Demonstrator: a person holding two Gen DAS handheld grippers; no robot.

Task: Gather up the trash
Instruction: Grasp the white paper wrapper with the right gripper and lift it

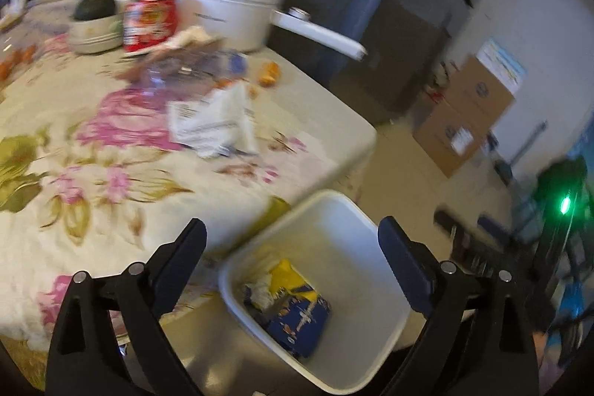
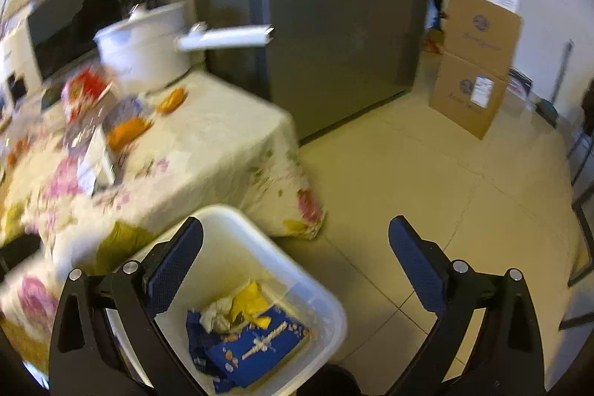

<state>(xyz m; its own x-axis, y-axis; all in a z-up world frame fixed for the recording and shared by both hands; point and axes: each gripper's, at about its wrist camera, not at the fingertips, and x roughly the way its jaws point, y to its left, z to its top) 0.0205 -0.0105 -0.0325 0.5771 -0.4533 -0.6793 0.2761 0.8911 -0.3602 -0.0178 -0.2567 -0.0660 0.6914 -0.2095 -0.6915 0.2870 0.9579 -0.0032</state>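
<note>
A white bin [image 1: 345, 232] [image 2: 319, 292] stands on the floor beside the table's corner. Inside lie a blue snack bag [image 1: 297, 321] [image 2: 256, 347], yellow wrapping [image 2: 252, 299] and crumpled paper [image 2: 219, 314]. My left gripper [image 1: 293, 247] hangs open over the bin with nothing between its fingers. My right gripper [image 2: 297, 247] is open too, empty, above the bin's right rim and the floor. On the floral tablecloth [image 1: 92, 173] lie a white paper packet [image 1: 211, 121] [image 2: 96, 162], a clear plastic bottle [image 1: 193, 69], a red snack bag [image 1: 148, 21] [image 2: 81, 91] and orange scraps [image 1: 269, 75] [image 2: 128, 132].
A white pot with a long handle [image 1: 237, 2] [image 2: 144, 47] stands at the table's far edge, a bowl [image 1: 94, 32] to its left. A grey fridge [image 2: 334, 25] rises behind the table. Stacked cardboard boxes [image 2: 471, 69] [image 1: 464, 114] stand against the wall on the tiled floor [image 2: 427, 180].
</note>
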